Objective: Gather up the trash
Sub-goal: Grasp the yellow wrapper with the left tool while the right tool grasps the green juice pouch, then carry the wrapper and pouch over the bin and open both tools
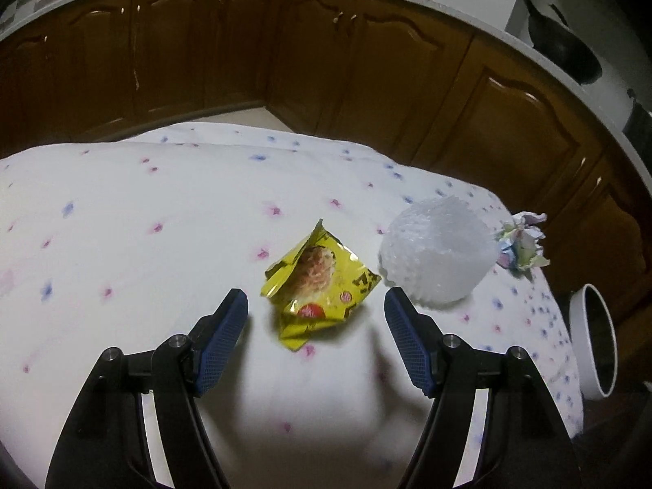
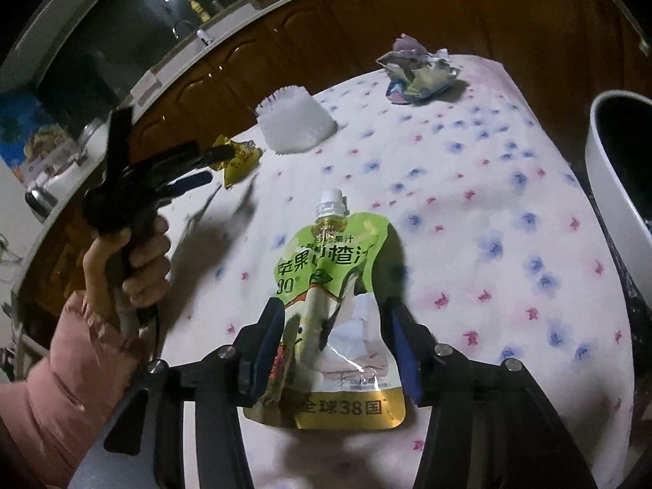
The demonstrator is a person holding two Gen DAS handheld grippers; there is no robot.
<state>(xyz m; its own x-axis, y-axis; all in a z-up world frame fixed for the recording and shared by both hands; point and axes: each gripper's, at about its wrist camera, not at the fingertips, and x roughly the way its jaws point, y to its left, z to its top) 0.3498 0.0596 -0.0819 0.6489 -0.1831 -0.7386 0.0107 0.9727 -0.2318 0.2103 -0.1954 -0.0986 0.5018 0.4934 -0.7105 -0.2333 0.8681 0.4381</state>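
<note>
The left gripper (image 1: pixel 316 301), jaws spread wide and holding nothing, hovers just short of a crumpled yellow snack wrapper (image 1: pixel 318 281) on the flowered tablecloth (image 1: pixel 122 220), while the right gripper (image 2: pixel 336 326), also spread, straddles a green juice pouch (image 2: pixel 334 297) lying flat with its white cap pointing away. Neither pair of jaws appears to press its item yet. The step in hand looks like the approach to two simultaneous pickups; next, each gripper would likely need to lower and close on its piece, then carry it to the white bin (image 2: pixel 611 187) at the table's right edge. Four pieces of trash remain on the cloth: one wrapper, one pouch, one white bubble-wrap wad (image 1: pixel 436 252) and one crumpled paper ball (image 1: pixel 521 244).
</note>
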